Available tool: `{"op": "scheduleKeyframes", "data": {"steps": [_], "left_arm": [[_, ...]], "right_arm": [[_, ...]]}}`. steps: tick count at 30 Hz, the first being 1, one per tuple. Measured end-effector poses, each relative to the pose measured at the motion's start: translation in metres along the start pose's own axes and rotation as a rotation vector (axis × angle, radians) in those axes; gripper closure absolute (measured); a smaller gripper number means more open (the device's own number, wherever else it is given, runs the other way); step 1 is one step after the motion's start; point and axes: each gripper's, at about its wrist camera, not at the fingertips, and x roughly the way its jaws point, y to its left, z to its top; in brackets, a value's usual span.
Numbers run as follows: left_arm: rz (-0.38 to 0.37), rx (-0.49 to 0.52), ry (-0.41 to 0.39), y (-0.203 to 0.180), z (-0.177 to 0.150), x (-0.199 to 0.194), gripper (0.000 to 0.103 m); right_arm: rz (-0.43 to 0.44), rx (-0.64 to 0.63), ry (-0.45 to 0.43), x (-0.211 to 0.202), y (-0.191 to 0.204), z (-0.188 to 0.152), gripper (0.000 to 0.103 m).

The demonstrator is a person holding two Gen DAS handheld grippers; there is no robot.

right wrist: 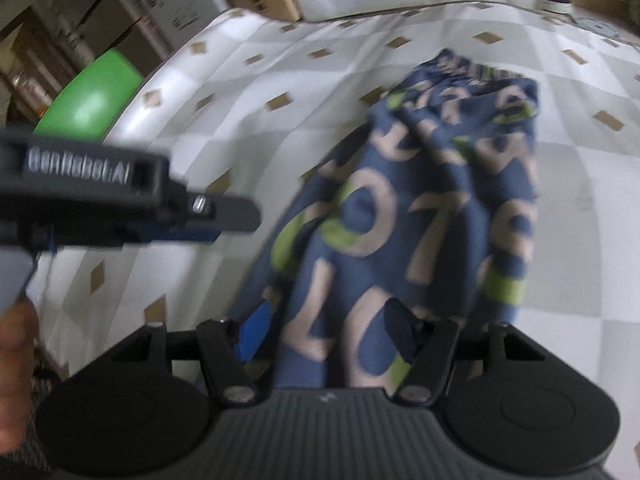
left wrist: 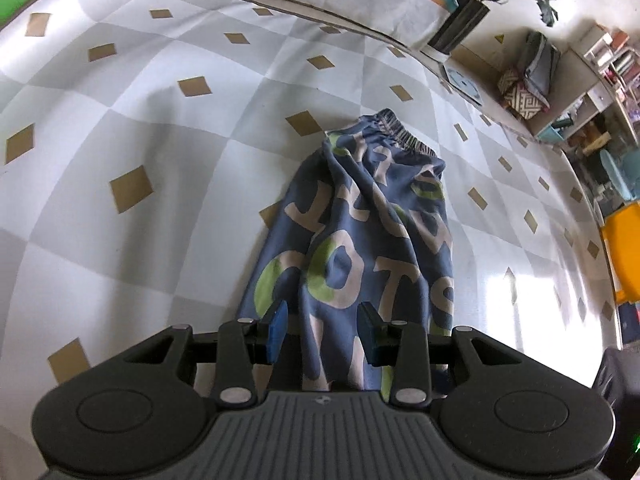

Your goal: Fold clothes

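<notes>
Shorts (left wrist: pixel 360 232): soft blue fabric, beige letters, green blobs, gathered elastic waistband at the far end, lying wrinkled on the checkered tabletop (left wrist: pixel 140 120). Left hand-held gripper (left wrist: pixel 324 332) narrow, right hand-held gripper (right wrist: pixel 328 332) half-wide, both straddling the hem end; grip unclear. Looks like grab-and-spread. Next: flatten, then fold toward the waistband.

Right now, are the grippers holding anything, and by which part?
Cloth of the blue letter-print shorts runs between the jaws of both the left gripper and right gripper, at the end away from the waistband. Whether the pads actually pinch cannot be told.
</notes>
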Motion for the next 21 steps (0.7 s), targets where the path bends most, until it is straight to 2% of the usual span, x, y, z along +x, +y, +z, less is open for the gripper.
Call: {"op": "scheduleKeyframes", "data": {"steps": [3, 5, 11, 16, 18, 21], "left_arm": [[0.024, 0.010, -0.016, 0.003, 0.001, -0.004, 0.066], [0.042, 0.010, -0.025, 0.006, 0.004, -0.005, 0.066], [0.008, -0.062, -0.026, 0.019, 0.016, -0.002, 0.065], [-0.038, -0.096, -0.009, 0.022, 0.019, 0.003, 0.060], [-0.033, -0.092, -0.008, 0.021, 0.019, 0.005, 0.060], [-0.028, -0.098, -0.011, 0.023, 0.020, 0.006, 0.059]], "right_arm": [[-0.040, -0.140, 0.013, 0.008, 0.024, -0.010, 0.047], [-0.044, -0.187, 0.013, 0.012, 0.033, -0.014, 0.049], [-0.107, -0.286, 0.042, 0.034, 0.046, -0.023, 0.068], [-0.137, -0.312, 0.020, 0.040, 0.043, -0.025, 0.094], [-0.130, -0.283, 0.013, 0.039, 0.038, -0.023, 0.099], [-0.086, -0.231, 0.004, 0.034, 0.029, -0.020, 0.100]]}}
